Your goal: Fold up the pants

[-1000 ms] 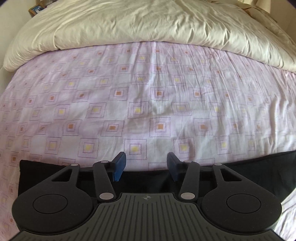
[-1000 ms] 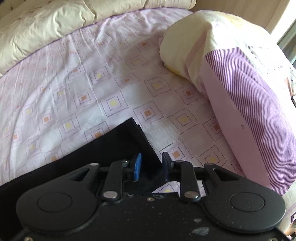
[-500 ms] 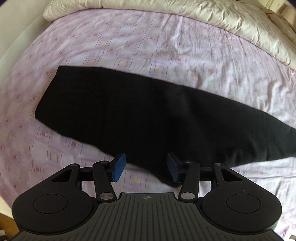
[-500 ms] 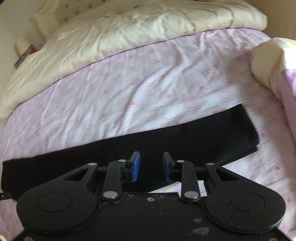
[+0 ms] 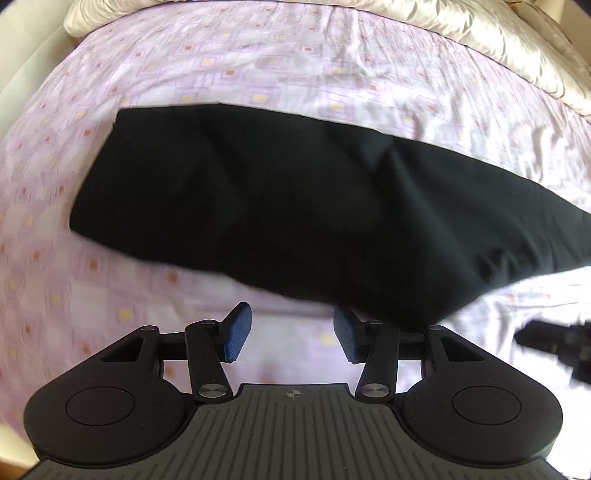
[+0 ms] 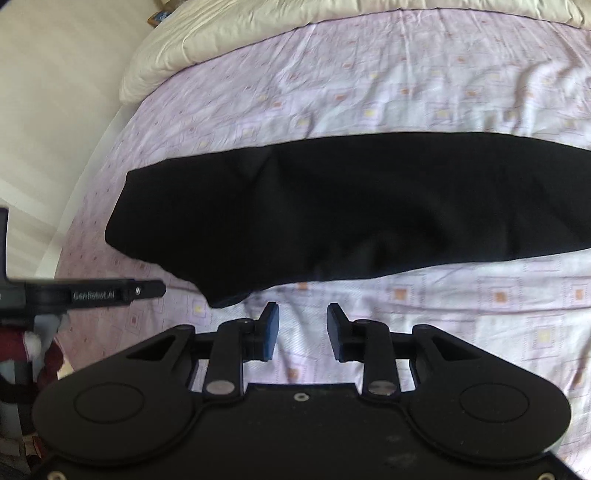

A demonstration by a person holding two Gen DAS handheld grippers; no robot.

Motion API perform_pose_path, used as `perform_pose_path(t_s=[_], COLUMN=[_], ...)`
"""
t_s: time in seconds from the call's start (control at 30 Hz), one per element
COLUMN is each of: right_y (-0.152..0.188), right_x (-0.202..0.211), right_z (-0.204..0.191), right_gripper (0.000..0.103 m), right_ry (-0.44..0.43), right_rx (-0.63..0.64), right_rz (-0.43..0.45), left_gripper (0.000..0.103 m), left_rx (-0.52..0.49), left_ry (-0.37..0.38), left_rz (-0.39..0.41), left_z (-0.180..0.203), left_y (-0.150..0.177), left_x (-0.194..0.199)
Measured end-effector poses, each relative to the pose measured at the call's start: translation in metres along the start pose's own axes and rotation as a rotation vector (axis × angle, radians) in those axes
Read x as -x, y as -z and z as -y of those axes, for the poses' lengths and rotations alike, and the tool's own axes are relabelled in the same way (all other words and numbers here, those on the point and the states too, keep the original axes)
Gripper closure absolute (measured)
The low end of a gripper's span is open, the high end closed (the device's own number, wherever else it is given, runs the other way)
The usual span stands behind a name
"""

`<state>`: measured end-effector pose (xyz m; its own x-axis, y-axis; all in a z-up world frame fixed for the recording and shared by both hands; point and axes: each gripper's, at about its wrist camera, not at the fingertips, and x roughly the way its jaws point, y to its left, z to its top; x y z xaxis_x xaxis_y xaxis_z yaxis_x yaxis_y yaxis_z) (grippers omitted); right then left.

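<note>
A: Starting on the left, what is there?

B: The left gripper hangs over the bed sheet, its blue-padded fingers spread wide with nothing between them. Only the sheet's lilac squares show in the gap.

A: And the pants?

B: The pants lie flat on the sheet as one long black band running from the left side off toward the right. Their near edge sags to a rounded corner just ahead of the left gripper's right finger; I cannot tell whether it touches.

A: Farther right?

B: From the right wrist camera, the right gripper is also spread wide and holds nothing. The pants stretch across just beyond its tips, and their low corner sits a little left of them. The left gripper shows side-on at the left edge, near that corner.

A: Behind all that?

B: A cream duvet is bunched along the far side of the sheet.
</note>
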<state>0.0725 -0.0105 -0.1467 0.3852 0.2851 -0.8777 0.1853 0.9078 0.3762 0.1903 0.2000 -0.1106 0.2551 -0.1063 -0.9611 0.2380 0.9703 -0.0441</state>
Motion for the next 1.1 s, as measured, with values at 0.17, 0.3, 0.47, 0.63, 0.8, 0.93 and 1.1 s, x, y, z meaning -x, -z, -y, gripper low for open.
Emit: perform_pose_path(t_s=[0.17,0.3,0.47,0.63,0.8,0.93,1.1], right_y=[0.001,-0.001,-0.024,-0.072,-0.104,-0.115,-0.119], right_x=[-0.029,-0.046,-0.066,-0.075,-0.087,-0.090,-0.077], right_z=[-0.038,-0.060,-0.075,-0.070,-0.051,-0.039,-0.025], right_gripper=[0.071,0.070,0.068,0.067,0.067,0.065,0.065], right_ry=[0.019,0.038,0.054,0.065,0.066,0.091,0.092], right_rx=[0.030,0.041,0.066,0.003,-0.104,-0.145,-0.190], right_rz=[-0.045,-0.050,-0.028,0.039,0.033,0.035,0.045], left_gripper=[0.055,0.055,0.055,0.055,0.055,0.055,0.055], left_rx=[-0.037,-0.046,-0.044,-0.109,-0.204,-0.350,-0.419], left_ry=[-0.011,-0.044,-0.032,-0.028,0.172,0.319,0.348], left_rz=[0.008,0.000,-0.058,-0.034,0.067,0.059,-0.011], left_z=[-0.038,-0.067,-0.088,-0.078,-0.048,-0.014,0.012], left_y=[-0.032,-0.054,-0.074,-0.080,-0.064,-0.044,-0.018], left_x=[-0.024,-0.048,-0.070,-0.056,-0.013,-0.005,-0.015])
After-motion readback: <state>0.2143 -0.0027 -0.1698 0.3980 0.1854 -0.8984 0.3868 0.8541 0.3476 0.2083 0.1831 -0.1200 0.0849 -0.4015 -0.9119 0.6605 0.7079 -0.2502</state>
